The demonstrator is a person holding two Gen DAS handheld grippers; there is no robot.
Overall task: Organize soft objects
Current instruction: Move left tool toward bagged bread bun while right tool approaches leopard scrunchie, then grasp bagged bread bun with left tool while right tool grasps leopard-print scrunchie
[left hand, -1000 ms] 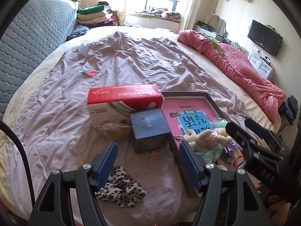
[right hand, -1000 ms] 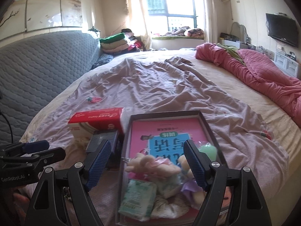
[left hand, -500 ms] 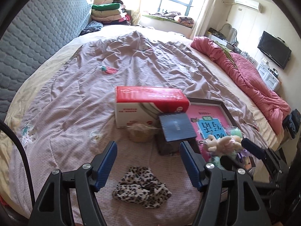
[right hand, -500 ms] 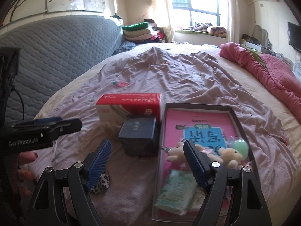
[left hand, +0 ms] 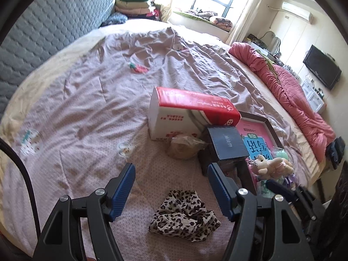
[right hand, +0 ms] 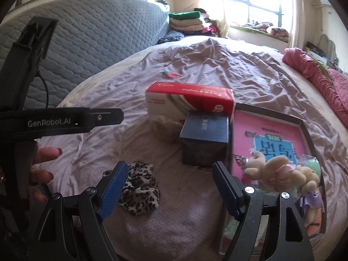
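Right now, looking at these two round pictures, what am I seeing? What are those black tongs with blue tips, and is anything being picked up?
No robot: a person holds one two-fingered gripper in each hand, each carrying a wide-angle camera looking along its blue fingers. One picture is from the left gripper, the other from the right gripper; that one also shows the person's left hand.

On the bed lie a leopard-print scrunchie, a red-and-white box, a dark blue box, a tan pouch and a shallow tray holding a pink book and plush toys.

Both grippers are open and hold nothing.

tray point(right hand: 308, 134) near corner cut off; box print illegible
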